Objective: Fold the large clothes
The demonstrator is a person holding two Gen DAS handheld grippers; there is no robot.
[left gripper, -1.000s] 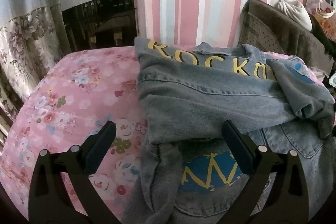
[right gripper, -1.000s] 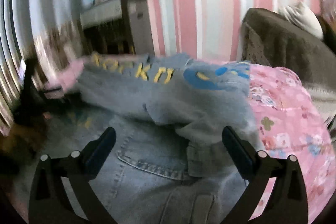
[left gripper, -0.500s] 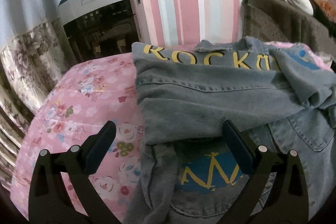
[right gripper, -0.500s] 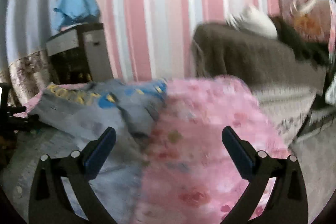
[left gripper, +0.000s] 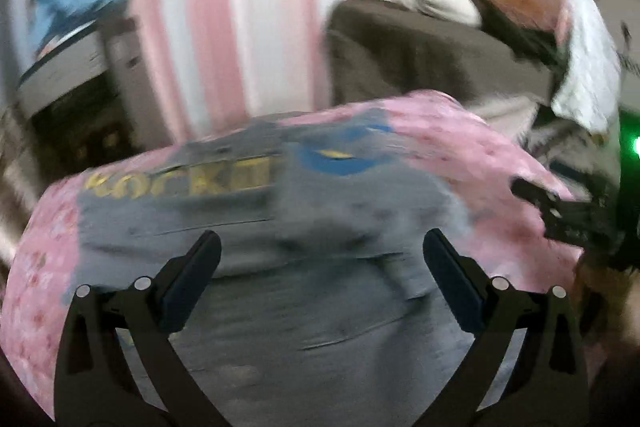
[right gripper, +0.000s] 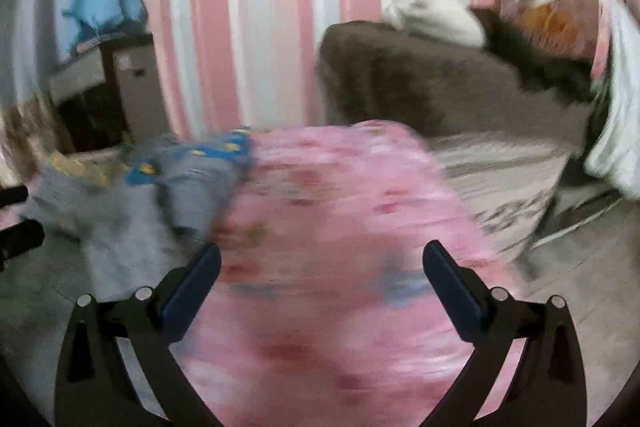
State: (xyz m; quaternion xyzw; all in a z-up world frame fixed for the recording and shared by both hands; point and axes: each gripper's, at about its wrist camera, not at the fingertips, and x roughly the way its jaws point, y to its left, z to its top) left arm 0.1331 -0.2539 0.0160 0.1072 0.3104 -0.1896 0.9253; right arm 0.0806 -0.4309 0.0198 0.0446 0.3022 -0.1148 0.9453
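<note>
A grey-blue denim jacket (left gripper: 320, 247) with yellow letters and blue patches lies partly folded on the pink floral bed cover (left gripper: 480, 163). My left gripper (left gripper: 320, 251) is open and empty, held above the jacket's middle. My right gripper (right gripper: 320, 255) is open and empty over the bare pink cover (right gripper: 340, 227), with the jacket (right gripper: 132, 203) to its left. The right gripper also shows at the right edge of the left wrist view (left gripper: 560, 211). Both views are blurred by motion.
A brown armchair (right gripper: 440, 87) piled with clothes stands behind the bed at the right. A grey appliance (left gripper: 80, 67) with a blue cloth on top stands at the back left. A pink striped wall (right gripper: 260, 7) is behind.
The left gripper has swung right, so the jacket's right half now sits ahead of it. The right gripper has moved right, off the jacket and over the bare pink cover.
</note>
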